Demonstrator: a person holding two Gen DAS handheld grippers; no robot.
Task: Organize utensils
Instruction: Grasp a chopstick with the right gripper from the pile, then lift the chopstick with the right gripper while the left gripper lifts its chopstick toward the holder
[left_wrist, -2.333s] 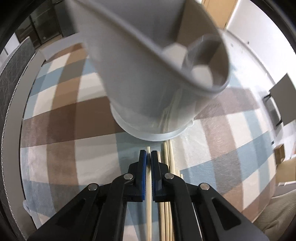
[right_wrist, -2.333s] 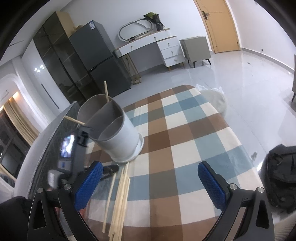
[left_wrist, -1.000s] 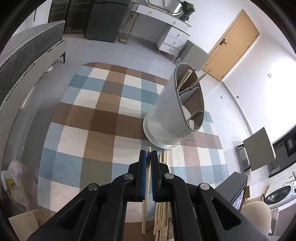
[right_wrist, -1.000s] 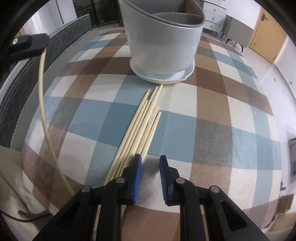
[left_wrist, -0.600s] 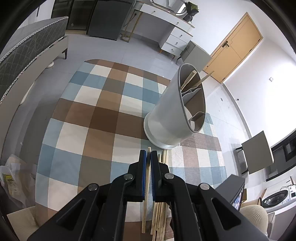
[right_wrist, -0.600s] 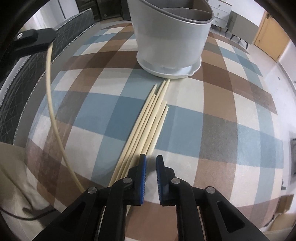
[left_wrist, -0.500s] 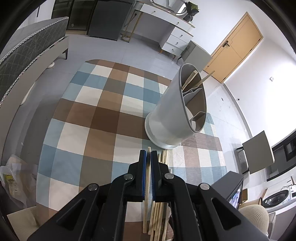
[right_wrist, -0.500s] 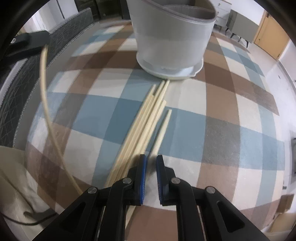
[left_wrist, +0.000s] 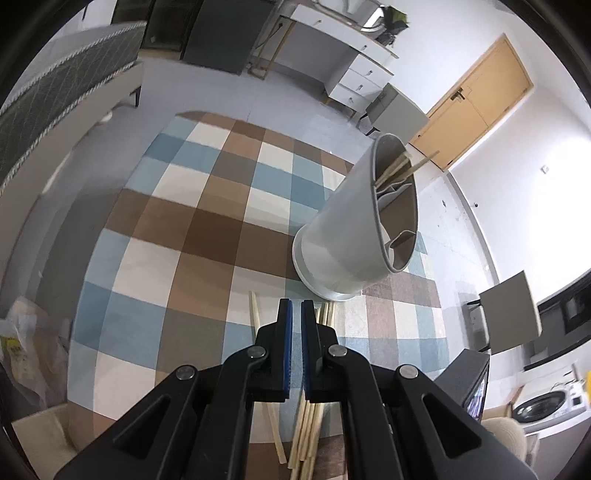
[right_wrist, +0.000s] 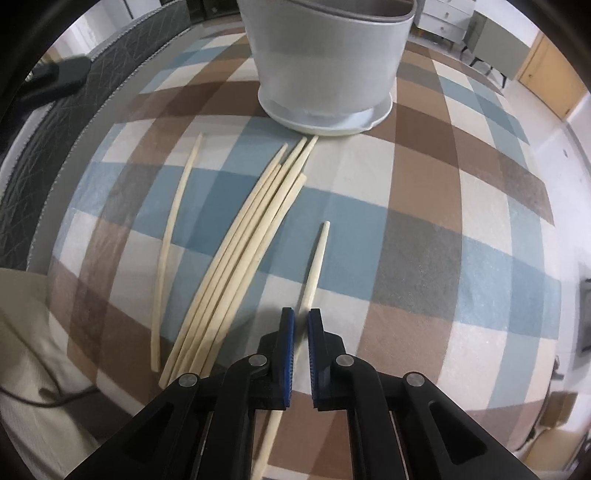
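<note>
Pale wooden chopsticks (right_wrist: 243, 254) lie fanned on the checked table (right_wrist: 461, 229), at 6 o'clock from the grey utensil holder (right_wrist: 328, 62). The right tool (right_wrist: 300, 318) is clenched on one separate chopstick (right_wrist: 314, 266). The left tool (left_wrist: 296, 308) is clamped shut, empty.

Holder (right_wrist: 328, 55): you have a pale grey round utensil holder standing upright on its white saucer-like base, at the far side of the checked cloth; inside, dividers split it into compartments.
Chopsticks in holder (left_wrist: 400, 168): you can see a few pale wooden sticks leaning in the far compartment, tips poking above the rim.
Bundle (right_wrist: 251, 236): your main group of pale chopsticks lies flat and roughly parallel on the cloth, narrow tips toward the holder's base, the nearest tips almost touching it.
Left stray (right_wrist: 173, 236): one chopstick lies alone, apart from the bundle.
Right stray (right_wrist: 316, 258): one chopstick sits right of the bundle, tip toward the holder.
</note>
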